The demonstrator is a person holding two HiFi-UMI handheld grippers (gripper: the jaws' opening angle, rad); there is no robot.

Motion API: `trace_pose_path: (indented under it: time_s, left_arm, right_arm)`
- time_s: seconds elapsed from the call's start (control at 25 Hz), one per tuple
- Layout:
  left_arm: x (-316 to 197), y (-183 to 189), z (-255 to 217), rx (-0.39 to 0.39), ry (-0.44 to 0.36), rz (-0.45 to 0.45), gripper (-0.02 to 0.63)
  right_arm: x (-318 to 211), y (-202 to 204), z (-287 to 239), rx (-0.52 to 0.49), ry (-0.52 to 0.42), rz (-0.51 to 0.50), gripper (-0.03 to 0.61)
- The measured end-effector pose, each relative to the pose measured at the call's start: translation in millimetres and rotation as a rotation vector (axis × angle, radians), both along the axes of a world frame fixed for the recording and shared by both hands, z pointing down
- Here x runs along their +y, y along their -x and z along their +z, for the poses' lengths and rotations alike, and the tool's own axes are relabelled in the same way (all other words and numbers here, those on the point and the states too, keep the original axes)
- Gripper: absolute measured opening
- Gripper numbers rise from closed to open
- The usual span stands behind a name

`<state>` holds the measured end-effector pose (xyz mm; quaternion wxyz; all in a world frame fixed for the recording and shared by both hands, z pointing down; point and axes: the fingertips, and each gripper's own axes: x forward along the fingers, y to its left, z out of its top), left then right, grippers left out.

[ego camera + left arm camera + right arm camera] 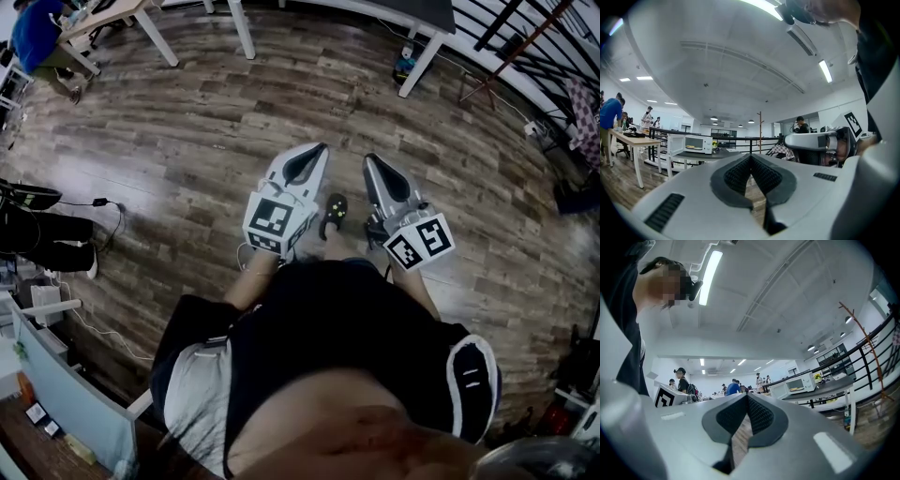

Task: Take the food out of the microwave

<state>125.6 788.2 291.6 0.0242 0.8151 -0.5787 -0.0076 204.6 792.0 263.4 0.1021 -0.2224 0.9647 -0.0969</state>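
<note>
Left gripper (pixel 319 148) and right gripper (pixel 370 158) side by side — above wooden floor (pixel 187 122).

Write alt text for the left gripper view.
The left gripper, jaws shut and empty, fills the foreground of an open office. Far off at left, a white microwave stands on a dark table, door open, with food inside. The right gripper shows at right.

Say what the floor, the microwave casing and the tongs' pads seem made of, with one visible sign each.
Floor: wood or wood-look laminate, semi-gloss; grain, plank seams, light sheen.
Microwave casing: smooth white painted metal or plastic; too far to tell.
Tongs' pads: dark, matte, probably rubber; fine ribbed texture.
</note>
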Motion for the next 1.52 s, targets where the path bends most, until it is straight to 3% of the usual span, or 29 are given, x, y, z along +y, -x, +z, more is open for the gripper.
trace_pose_path:
  time_s: [0.32,0.72,1.04,1.52]
  left_arm:
    - [-42.6,24.7,9.9,-0.011,0.039,-0.028,0.003]
    - [-106.4,41.8,17.5,-0.036,0.032,-0.051,0.003]
    - [-174.5,41.1,9.8,-0.075,0.022,-0.023,0.003]
    - [-271.8,33.1,-1.5,-0.074,0.004,0.003,0.003]
  right_arm:
    - [-48.9,26.9,6.4,-0.013,0.028,-0.048,-0.009]
    - [-117.5,41.2,23.3,-0.05,0.076,-0.071,-0.009]
    - [-189.0,42.1,19.1,-0.117,0.079,-0.057,-0.009]
    - [-277.4,40.6,11.4,-0.115,0.077,-0.067,-0.009]
